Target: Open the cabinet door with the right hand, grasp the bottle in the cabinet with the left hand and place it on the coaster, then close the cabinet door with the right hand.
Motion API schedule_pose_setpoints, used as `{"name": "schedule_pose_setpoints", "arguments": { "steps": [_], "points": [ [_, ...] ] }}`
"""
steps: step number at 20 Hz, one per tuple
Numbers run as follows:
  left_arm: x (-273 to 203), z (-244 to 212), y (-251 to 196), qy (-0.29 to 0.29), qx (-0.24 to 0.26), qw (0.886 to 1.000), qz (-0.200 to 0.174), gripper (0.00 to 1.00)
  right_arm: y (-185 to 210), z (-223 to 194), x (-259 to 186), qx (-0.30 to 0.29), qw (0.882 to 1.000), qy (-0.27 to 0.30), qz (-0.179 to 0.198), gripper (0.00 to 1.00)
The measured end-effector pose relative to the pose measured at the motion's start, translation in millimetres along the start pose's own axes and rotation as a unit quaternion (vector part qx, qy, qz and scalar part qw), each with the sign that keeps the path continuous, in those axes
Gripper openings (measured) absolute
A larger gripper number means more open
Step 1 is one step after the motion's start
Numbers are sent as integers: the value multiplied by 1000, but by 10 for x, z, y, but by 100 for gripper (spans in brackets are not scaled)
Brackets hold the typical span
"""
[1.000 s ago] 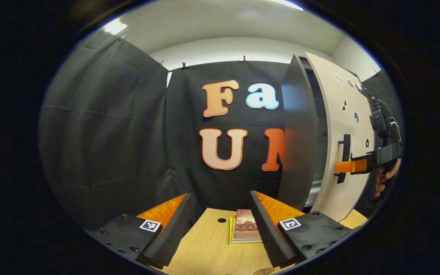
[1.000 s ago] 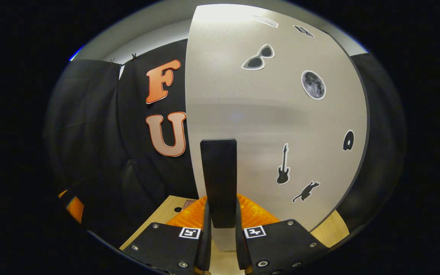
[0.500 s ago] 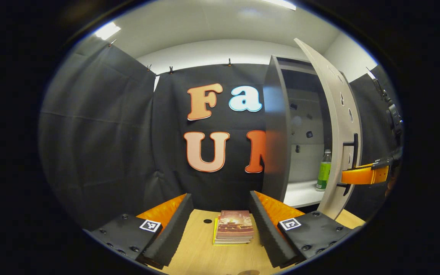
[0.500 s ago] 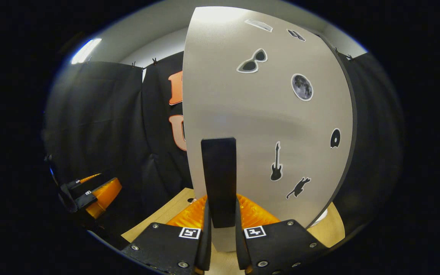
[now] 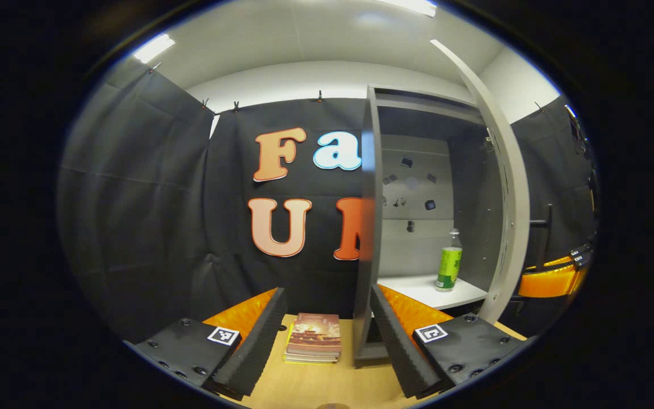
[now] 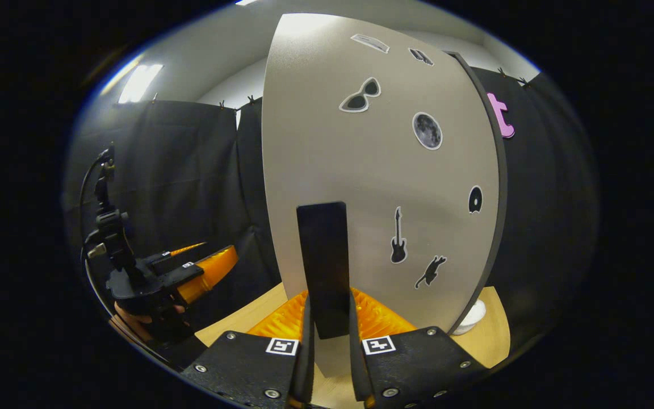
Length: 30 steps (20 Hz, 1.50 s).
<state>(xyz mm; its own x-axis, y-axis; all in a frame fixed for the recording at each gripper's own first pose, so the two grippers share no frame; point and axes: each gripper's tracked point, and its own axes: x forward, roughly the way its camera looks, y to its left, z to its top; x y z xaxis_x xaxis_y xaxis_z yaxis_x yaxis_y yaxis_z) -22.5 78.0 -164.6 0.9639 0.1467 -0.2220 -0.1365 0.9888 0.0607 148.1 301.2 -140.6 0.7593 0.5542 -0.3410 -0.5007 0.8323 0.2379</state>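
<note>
Cabinet door point(image 6: 372, 187) open, bottle point(image 5: 449, 267) upright on the shelf.
My right gripper point(image 6: 328, 335) clamps the door handle point(image 6: 322, 267); my left gripper point(image 5: 327, 335) hangs with fingers apart.

Your left gripper view sits low over the desk point(image 5: 327, 380), well back, facing the booth wall, with the open cabinet point(image 5: 418, 187) at two o'clock. Your right gripper view sits right up against the cabinet door point(image 6: 378, 170), its handle point(image 6: 322, 267) at twelve o'clock. Both views share that door, the desk, and each shows the other hand-held gripper point(image 6: 202, 272).
</note>
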Motion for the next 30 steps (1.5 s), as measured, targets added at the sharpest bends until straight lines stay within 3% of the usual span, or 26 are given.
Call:
{"name": "schedule_pose_setpoints", "arguments": {
  "steps": [4,11,18,21,24,27,28,29,30],
  "points": [
    [150,34,-503,-6,-7,999,-42,96,-57,13,-70,11,1000,-4,15,27],
    [369,-33,-1267,0,-7,995,-103,96,-192,12,-208,31,999,-28,3,27],
    [631,-94,-1794,7,-16,988,-152,96,-305,5,-310,55,996,-43,-47,26],
    [756,-156,-2022,10,-18,985,-171,96,-350,2,-329,88,992,-51,-74,30],
    [894,-212,-2243,16,-23,981,-192,96,-388,-37,-365,106,988,-47,-105,26],
    [1037,-247,-2471,18,-18,977,-210,97,-459,-53,-384,84,985,-42,-142,25],
    [1102,-255,-2526,16,-14,977,-212,97,-474,-47,-381,72,985,-41,-153,31],
    [1181,-256,-2578,17,-13,976,-215,97,-472,-43,-411,63,984,-39,-163,24],
    [1242,-267,-2638,19,-13,975,-221,96,-480,-53,-437,57,983,-39,-171,23]
  ]
}}
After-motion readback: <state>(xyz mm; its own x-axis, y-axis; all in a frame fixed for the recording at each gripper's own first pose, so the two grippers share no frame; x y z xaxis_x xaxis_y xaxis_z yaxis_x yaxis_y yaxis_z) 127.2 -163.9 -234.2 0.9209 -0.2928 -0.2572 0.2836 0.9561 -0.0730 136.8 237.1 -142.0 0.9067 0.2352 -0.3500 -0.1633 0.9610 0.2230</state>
